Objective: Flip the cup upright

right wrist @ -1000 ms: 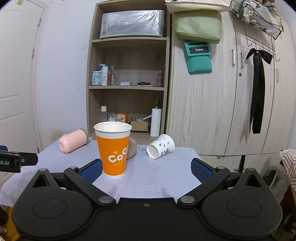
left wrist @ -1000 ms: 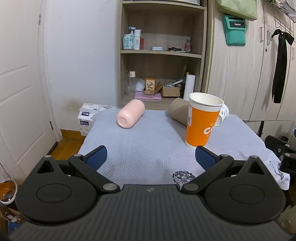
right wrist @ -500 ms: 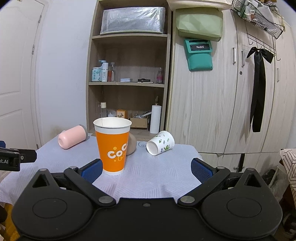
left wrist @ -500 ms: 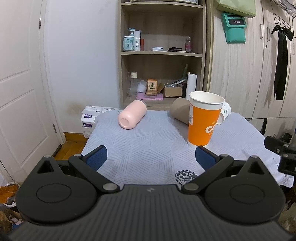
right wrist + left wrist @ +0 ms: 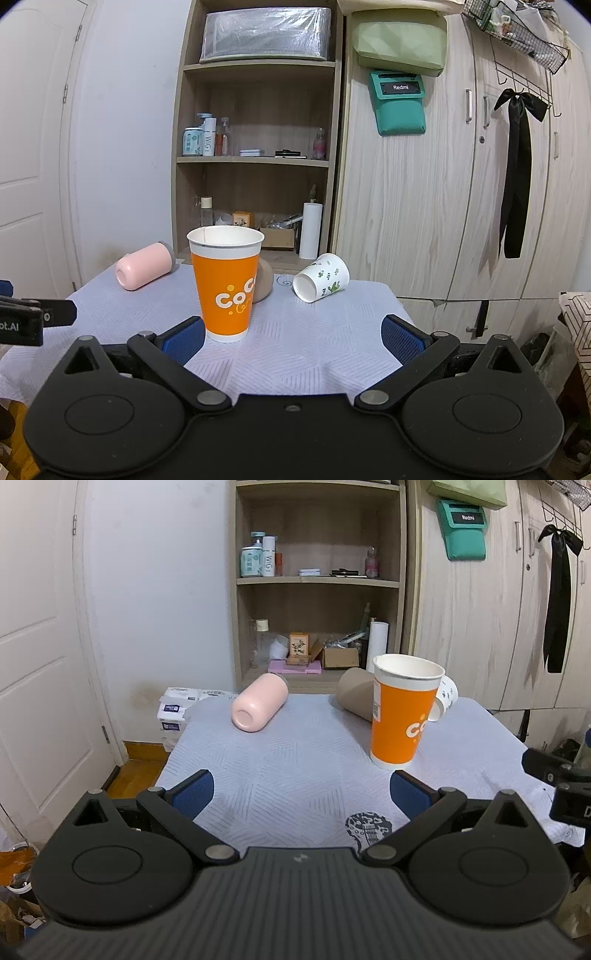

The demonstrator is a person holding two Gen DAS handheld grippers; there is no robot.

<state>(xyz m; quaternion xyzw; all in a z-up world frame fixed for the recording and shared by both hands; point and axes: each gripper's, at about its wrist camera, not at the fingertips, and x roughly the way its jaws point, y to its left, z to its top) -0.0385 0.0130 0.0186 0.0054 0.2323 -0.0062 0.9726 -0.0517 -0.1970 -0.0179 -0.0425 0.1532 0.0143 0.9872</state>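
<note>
An orange paper cup (image 5: 400,716) (image 5: 226,284) stands upright on the cloth-covered table (image 5: 295,760). A pink cup (image 5: 258,701) (image 5: 144,266) lies on its side at the far left. A brown cup (image 5: 356,692) (image 5: 263,282) lies on its side behind the orange cup. A white cup with green leaves (image 5: 320,277) (image 5: 445,698) lies on its side, mouth toward me. My left gripper (image 5: 301,795) is open and empty over the table's near edge. My right gripper (image 5: 293,338) is open and empty, just in front of the orange cup.
An open wooden shelf unit (image 5: 255,166) with bottles and boxes stands behind the table. Wardrobe doors (image 5: 443,203) fill the right. A white door (image 5: 40,664) is at the left. Tissue packs (image 5: 177,709) sit by the table's far left corner.
Both grippers have pulled back a little from the table and risen slightly. The cups have not moved. Both grippers stay open.
</note>
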